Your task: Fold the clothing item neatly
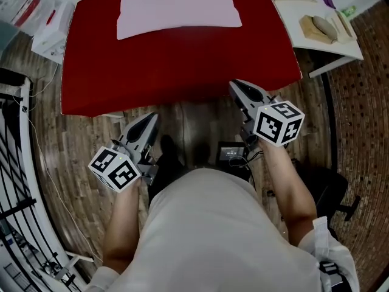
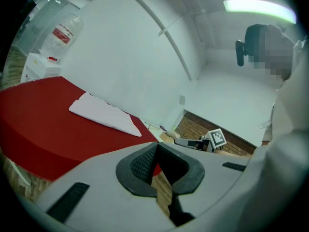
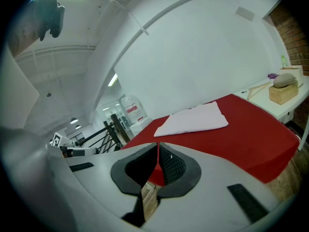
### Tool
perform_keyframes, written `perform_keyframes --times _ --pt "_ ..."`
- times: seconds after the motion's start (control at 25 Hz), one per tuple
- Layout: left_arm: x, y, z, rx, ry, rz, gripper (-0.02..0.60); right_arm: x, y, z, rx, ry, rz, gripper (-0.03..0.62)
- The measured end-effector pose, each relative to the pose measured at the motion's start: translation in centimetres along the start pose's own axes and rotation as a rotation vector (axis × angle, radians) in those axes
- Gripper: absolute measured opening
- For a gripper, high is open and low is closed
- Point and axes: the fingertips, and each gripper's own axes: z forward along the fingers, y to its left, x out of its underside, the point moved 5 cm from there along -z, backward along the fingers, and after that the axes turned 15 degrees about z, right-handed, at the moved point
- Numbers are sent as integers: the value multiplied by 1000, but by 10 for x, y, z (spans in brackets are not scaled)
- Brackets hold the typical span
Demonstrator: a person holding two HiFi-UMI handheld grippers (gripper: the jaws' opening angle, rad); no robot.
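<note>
On the red table (image 1: 182,66), folded pink garment (image 1: 179,8)

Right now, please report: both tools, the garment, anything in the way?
Left tool shut, empty; right tool shut, empty. Pale garment flat on red table, far side. Nothing blocking.

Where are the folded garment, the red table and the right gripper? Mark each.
folded garment (image 1: 179,8), head view, middle of its top face.
red table (image 1: 182,66), head view, bare top near the person.
right gripper (image 1: 236,87), head view, tip of its shut jaws.
</note>
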Motion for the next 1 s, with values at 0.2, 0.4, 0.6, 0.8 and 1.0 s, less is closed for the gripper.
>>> perform_keyframes --times 0.2,0.4,0.6,0.8,1.0 --pt "-1 -4 -13 32 10 17 4 9 17 -6 2 -10 1 18" --pt "-1 -3 -27 74 47 34 5 20 27 -12 33 -38 27 18" --pt "-2 2 -44 105 70 53 5 34 42 -11 48 -55 40 17" --pt "1 4 -57 139 74 35 5 45 57 -16 65 -60 32 15" --pt "-5 7 -64 151 74 48 5 39 75 -15 53 -73 16 14"
